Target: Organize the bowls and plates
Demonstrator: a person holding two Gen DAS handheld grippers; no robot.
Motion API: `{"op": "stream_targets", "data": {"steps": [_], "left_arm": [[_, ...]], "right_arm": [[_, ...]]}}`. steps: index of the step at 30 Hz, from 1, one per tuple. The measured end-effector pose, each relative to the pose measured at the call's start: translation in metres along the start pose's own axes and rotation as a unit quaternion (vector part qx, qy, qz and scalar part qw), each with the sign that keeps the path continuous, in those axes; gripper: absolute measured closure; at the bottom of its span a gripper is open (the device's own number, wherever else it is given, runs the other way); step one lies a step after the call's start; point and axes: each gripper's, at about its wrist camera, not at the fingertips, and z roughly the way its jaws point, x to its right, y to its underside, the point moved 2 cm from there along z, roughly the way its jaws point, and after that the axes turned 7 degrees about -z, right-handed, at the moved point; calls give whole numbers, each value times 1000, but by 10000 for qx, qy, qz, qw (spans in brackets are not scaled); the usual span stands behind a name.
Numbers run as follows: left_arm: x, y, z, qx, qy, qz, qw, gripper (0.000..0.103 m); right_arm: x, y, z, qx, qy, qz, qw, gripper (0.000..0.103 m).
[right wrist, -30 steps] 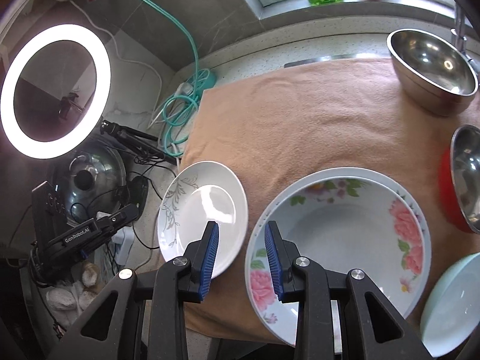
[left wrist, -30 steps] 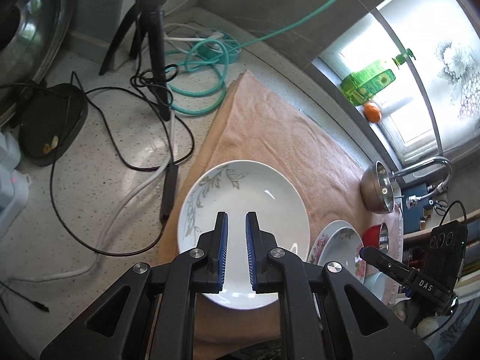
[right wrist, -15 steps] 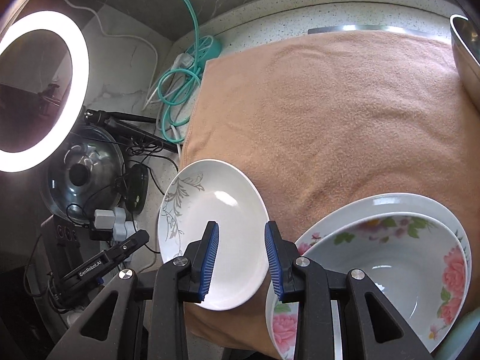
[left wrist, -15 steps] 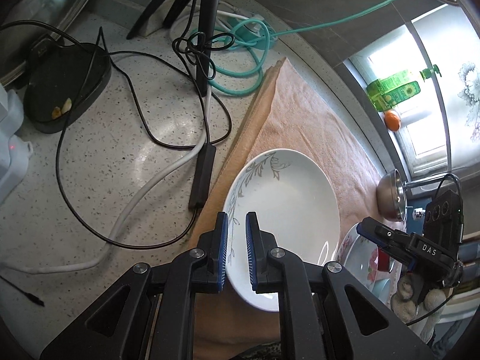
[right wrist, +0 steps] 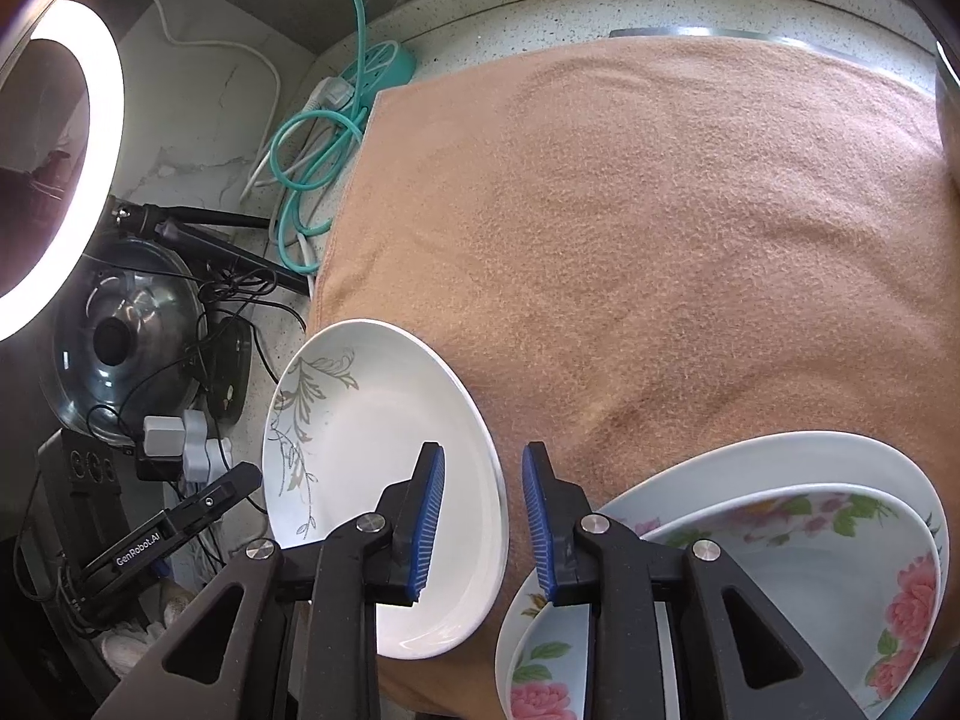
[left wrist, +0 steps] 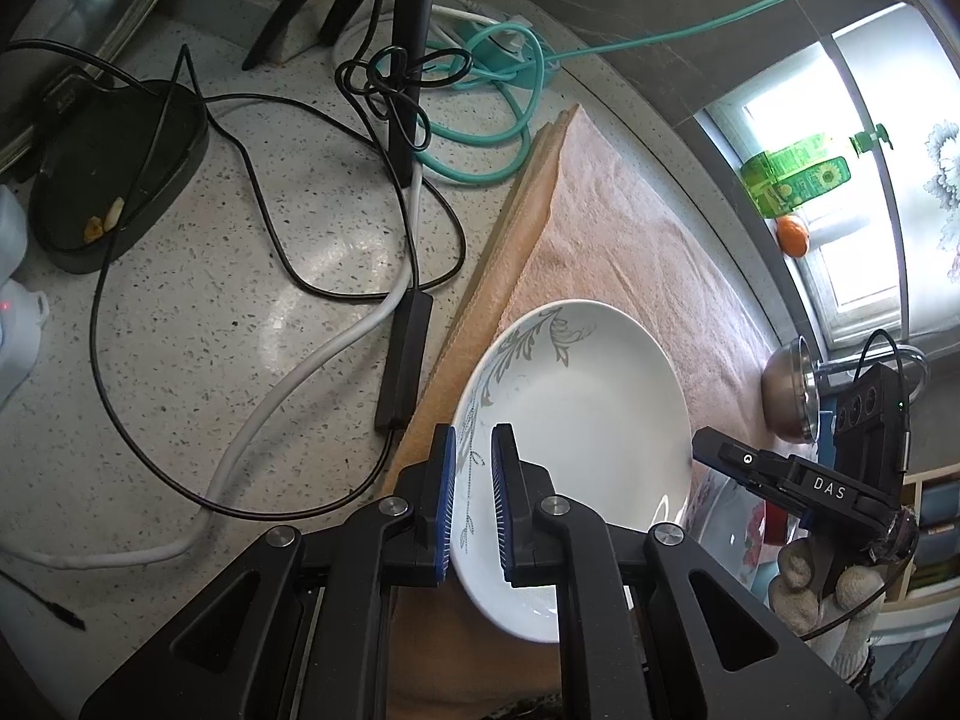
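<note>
Clamped on the near-left rim of the white plate [left wrist: 576, 420], the left claw [left wrist: 474, 504] tilts it for lifting. Right claw [right wrist: 483, 516] is closing astride its opposite rim. Beyond lies the towel [right wrist: 660, 240], cushioning dishes.

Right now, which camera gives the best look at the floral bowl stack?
The right wrist view: the rose-patterned bowl nested in a larger white dish fills its lower right, with rim and flowers clear. The left wrist view shows only a sliver of it, behind the leaf-patterned plate and the right gripper.
</note>
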Motion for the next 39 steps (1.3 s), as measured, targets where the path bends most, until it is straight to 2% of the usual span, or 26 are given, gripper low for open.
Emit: {"op": "stream_targets", "data": {"steps": [10, 19, 39], "left_arm": [[-2, 1, 4, -48, -104, 62, 9999, 93], [-1, 5, 10, -97, -154, 84, 9998, 93], [1, 6, 11, -67, -206, 148, 9997, 93]], "right_arm": [[-3, -1, 7, -102, 12, -58, 9999, 83], [0, 2, 9, -145, -13, 3, 9999, 91], [-1, 4, 10, -100, 91, 20, 9999, 94]]}}
